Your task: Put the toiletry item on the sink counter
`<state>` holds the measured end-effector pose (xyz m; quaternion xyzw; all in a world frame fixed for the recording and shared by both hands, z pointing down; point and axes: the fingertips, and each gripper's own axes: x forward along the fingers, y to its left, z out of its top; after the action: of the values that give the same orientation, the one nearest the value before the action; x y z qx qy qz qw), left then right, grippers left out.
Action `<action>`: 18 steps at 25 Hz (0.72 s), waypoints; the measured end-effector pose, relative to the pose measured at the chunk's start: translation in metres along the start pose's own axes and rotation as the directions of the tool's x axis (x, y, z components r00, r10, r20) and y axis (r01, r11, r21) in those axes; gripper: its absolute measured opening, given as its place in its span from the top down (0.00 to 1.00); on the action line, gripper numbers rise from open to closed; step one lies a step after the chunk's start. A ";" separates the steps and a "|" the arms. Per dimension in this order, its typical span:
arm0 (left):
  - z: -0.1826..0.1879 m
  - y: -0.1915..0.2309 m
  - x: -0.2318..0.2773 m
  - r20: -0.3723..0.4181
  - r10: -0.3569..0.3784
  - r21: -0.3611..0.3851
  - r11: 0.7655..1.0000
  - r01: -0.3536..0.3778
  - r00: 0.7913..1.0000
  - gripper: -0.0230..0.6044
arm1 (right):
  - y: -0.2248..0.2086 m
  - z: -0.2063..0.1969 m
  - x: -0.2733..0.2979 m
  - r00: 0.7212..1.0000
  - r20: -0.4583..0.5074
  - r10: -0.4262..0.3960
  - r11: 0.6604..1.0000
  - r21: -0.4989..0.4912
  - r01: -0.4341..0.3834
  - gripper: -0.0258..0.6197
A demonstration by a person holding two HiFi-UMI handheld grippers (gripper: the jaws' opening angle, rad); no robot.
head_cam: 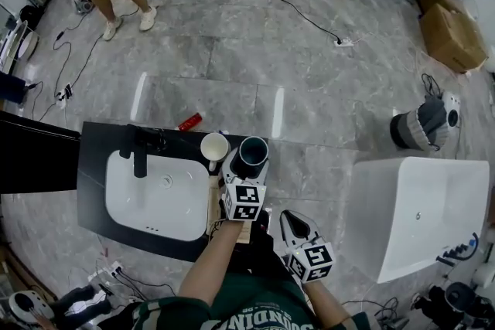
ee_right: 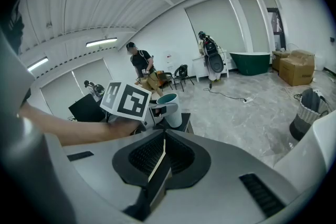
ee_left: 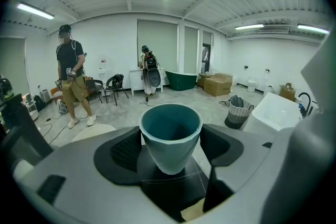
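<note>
The left gripper's (ee_left: 172, 148) jaws grasp the teal cup (ee_left: 170, 131) at the dark bench's (head_cam: 94, 160) right edge, just beside a white cup (head_cam: 214, 146), so a release with its base overhanging could topple it, while the right gripper (ee_right: 161, 150) hangs clenched, empty.

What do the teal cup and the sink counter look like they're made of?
Teal cup: probably ceramic or hard plastic. The finish is matte, with a thick rounded rim, a faintly faceted wall and no shine. Sink counter: a dark slab, likely stone or composite, with a smooth, even black top. The white basin set into it looks smooth, likely ceramic.
</note>
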<state>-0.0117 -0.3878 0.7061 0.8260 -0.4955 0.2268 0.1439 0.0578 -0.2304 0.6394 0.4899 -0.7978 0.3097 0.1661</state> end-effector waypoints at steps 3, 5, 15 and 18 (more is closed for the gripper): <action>-0.003 -0.001 -0.002 -0.016 -0.007 -0.002 1.000 0.007 1.000 0.39 | 0.003 -0.002 -0.003 1.000 0.003 -0.004 1.000 0.005 0.004 0.89; -0.005 -0.004 -0.003 -0.036 -0.023 -0.007 1.000 0.023 0.999 0.39 | 0.005 -0.003 -0.005 1.000 0.004 -0.005 1.000 0.010 0.005 0.89; -0.011 -0.003 -0.033 -0.050 -0.056 -0.045 0.998 0.054 0.997 0.39 | 0.025 0.006 -0.011 0.999 0.040 -0.013 1.000 -0.003 0.013 0.89; -0.015 -0.002 -0.058 -0.041 -0.061 -0.069 0.996 0.058 0.997 0.39 | 0.036 0.013 -0.010 0.998 0.055 -0.008 1.000 -0.016 0.009 0.89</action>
<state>-0.0369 -0.3367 0.6889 0.8300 -0.4750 0.2231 0.1890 0.0315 -0.2202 0.6123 0.5000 -0.8026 0.2887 0.1495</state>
